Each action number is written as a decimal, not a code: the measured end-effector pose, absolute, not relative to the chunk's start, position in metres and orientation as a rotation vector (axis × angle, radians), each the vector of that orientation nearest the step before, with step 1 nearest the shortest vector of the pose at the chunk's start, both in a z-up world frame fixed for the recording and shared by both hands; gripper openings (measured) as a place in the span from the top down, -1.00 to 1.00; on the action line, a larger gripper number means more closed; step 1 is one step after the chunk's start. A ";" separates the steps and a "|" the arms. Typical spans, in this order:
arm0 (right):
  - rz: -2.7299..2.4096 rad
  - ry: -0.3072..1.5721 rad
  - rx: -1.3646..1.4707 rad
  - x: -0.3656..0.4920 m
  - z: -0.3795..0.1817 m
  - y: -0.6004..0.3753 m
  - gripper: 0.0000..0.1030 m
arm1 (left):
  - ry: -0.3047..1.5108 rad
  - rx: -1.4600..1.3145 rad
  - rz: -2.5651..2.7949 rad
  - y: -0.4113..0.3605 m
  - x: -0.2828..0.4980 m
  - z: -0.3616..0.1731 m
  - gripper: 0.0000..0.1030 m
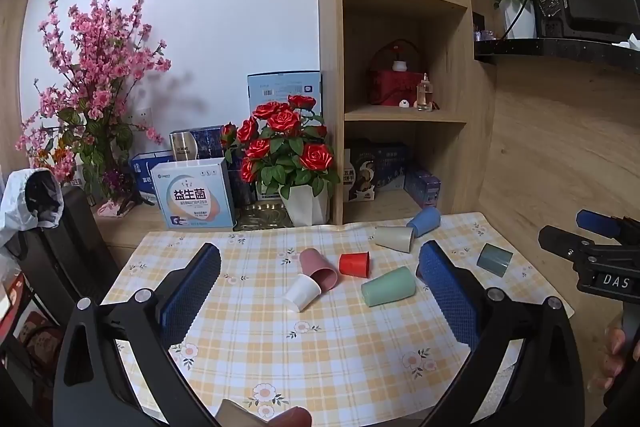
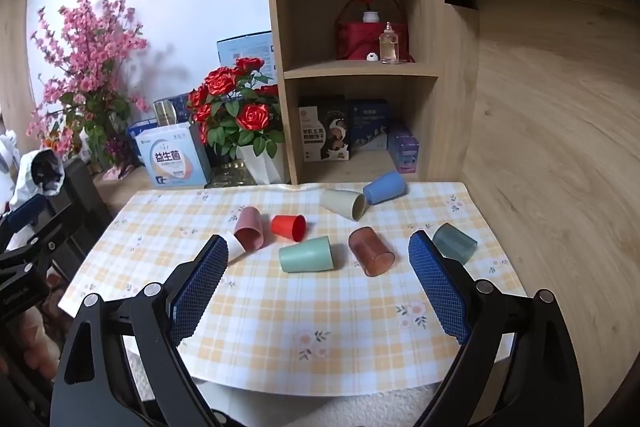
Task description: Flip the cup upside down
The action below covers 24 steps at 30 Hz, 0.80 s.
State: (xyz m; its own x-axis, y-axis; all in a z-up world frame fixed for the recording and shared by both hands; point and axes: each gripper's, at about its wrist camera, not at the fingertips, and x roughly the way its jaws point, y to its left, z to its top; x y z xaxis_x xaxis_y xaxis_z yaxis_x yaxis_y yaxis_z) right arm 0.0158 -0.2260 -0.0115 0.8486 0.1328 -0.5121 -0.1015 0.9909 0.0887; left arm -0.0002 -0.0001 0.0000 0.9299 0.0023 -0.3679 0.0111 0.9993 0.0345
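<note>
Several cups lie on their sides on the checked tablecloth (image 1: 248, 339): white (image 1: 302, 292), pink (image 1: 319, 265), red (image 1: 354, 263), mint green (image 1: 388, 286), beige (image 1: 395, 238), blue (image 1: 425, 221), grey-green (image 1: 495, 259). The right wrist view also shows a brown translucent cup (image 2: 371, 251) beside the mint green cup (image 2: 306, 254). My left gripper (image 1: 320, 267) is open and empty, held above the table's front. My right gripper (image 2: 318, 251) is open and empty, also back from the cups. The right gripper (image 1: 592, 255) shows at the right edge of the left wrist view.
A pot of red roses (image 1: 288, 151), boxes (image 1: 196, 193) and a pink blossom plant (image 1: 92, 95) stand behind the table. A wooden shelf unit (image 1: 400, 67) rises at the back. A wooden wall (image 2: 560, 147) is at the right. A dark chair (image 1: 60, 247) is left.
</note>
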 end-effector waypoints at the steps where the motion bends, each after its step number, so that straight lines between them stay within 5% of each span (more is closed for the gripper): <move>1: 0.124 0.545 0.058 0.016 -0.012 -0.226 -0.72 | 0.378 0.037 -0.003 0.000 0.000 0.000 -0.88; 24: 0.119 0.531 0.049 0.011 -0.013 -0.222 -0.72 | 0.371 0.034 -0.006 -0.003 -0.003 0.011 -0.88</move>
